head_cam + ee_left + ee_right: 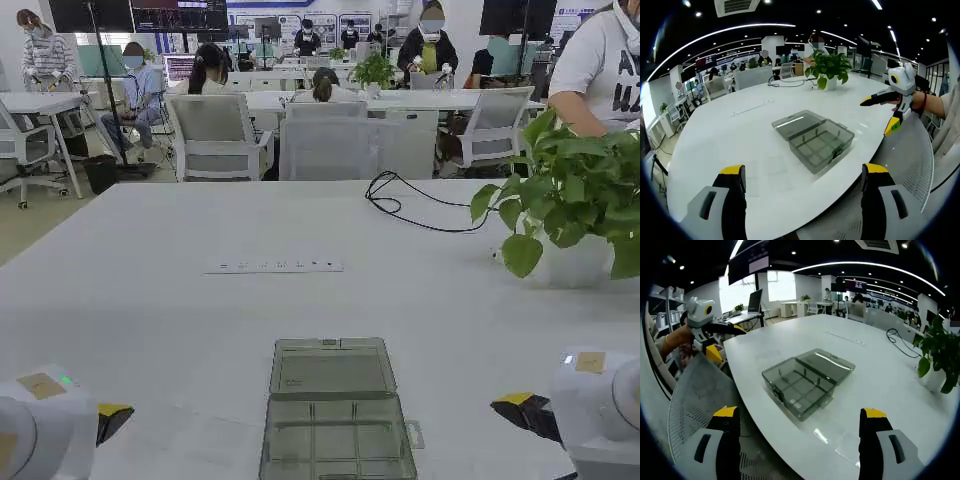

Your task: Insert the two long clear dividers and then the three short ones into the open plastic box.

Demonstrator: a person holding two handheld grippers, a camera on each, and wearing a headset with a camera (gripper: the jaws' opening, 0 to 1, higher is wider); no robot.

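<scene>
White table [150, 260], box [333, 368] edge cut off; left tool [803, 172] and right tool [799, 415] spread.

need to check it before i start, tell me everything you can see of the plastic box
The plastic box is smoky, see-through grey, rectangular and shallow. It lies open on the white table, its lid folded back flat beyond the base, with a small latch tab on one side. Faint lines cross the base; ribs or dividers, I cannot tell.
</scene>
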